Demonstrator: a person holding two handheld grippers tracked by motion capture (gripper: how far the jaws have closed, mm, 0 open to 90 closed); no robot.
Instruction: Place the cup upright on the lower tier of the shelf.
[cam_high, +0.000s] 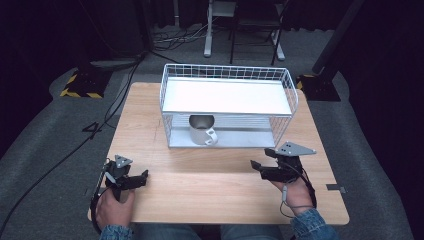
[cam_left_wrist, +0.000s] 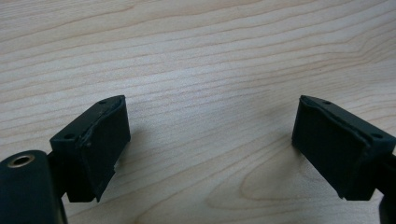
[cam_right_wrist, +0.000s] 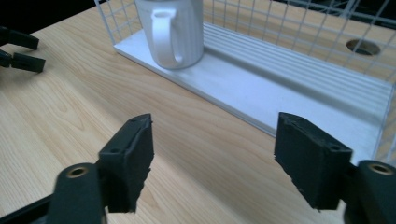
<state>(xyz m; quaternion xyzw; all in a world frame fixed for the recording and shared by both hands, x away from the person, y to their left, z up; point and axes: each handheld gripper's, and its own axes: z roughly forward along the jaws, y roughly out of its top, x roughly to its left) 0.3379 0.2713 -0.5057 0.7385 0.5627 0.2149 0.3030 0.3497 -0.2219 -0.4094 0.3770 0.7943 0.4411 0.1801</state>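
While mug (cam_high: 202, 130) sits inside wire rack (cam_high: 228, 73), wooden table (cam_high: 200, 185) around bare.

Black tools (cam_high: 263, 170), denim sleeves (cam_high: 312, 226)

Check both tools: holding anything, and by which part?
Nothing held. Left tool open over bare table; right tool open, short of the mug on the rack.

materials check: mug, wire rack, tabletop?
Mug: white, glossy with soft highlights and ribbed sides, likely glazed ceramic. Wire rack: thin white grid wire, probably coated metal; its shelf boards look matte white, the lower one ridged. Tabletop: light wood grain, smooth, solid wood or laminate, can't tell which.
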